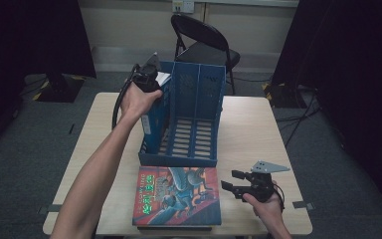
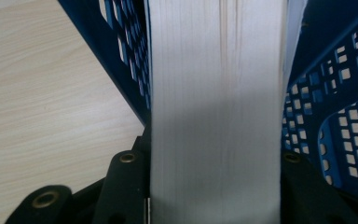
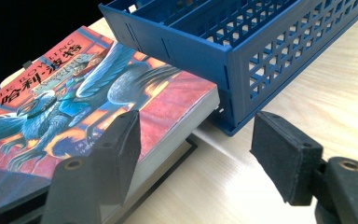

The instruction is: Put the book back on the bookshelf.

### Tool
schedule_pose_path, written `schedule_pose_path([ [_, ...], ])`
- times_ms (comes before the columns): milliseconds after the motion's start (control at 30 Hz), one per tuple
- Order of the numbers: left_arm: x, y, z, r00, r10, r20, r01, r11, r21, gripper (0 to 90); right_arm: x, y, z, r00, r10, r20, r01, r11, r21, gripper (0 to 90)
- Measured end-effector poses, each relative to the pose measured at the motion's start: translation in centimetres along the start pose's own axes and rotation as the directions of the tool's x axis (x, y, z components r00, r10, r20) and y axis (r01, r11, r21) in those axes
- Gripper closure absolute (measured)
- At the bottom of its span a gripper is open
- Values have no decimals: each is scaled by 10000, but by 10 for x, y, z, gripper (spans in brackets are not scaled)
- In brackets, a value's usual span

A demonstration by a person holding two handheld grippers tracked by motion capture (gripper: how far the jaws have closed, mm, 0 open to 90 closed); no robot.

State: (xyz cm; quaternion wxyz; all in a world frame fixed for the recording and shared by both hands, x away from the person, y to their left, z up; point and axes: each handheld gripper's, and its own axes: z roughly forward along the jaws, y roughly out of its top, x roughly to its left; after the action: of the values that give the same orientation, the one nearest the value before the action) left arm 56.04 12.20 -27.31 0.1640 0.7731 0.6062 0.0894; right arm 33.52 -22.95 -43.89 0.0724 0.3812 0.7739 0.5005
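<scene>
Slotting a thick book into the blue file rack looks like the step in hand: left gripper is clamped on the book's page edge, book upright in the rack's leftmost bay, jaws pressed on both covers. Right gripper hovers w/ jaws apart, nothing between them, just right of the red-cover book lying flat on a darker item right in front of the rack. Next, prob.: seat the held book fully against the rack's left wall, let go w/o tipping it, then right takes the flat book by its edge nearest the rack.
</scene>
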Motion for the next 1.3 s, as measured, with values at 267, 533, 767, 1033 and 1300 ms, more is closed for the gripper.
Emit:
schedule_pose_path([
  [267, 0, 5, 5, 10000, -30, -37, 28, 9984, -559, 616, -2, -1, 0, 10000, 31, -27, -31, 10000, 5, 326],
  [533, 3, 4, 10, 9997, -257, -3, 256, 9976, -646, 615, -2, -2, 1, 10000, 32, -55, -31, 10000, 32, 326],
  [767, 2, -1, 9, 10000, -39, 41, 42, 9962, -865, 606, 1, -2, 0, 9999, -75, -81, 75, 9999, 71, 326],
  [1033, 8, -9, 8, 9995, -24, 331, 61, 9935, -1136, 565, 0, -3, 0, 10000, -72, -36, 73, 9999, 95, 326],
  [1300, 15, -23, 3, 9971, 35, 754, 76, 9892, -1463, 531, 2, -2, 2, 10000, -84, -35, 84, 9999, 120, 326],
])
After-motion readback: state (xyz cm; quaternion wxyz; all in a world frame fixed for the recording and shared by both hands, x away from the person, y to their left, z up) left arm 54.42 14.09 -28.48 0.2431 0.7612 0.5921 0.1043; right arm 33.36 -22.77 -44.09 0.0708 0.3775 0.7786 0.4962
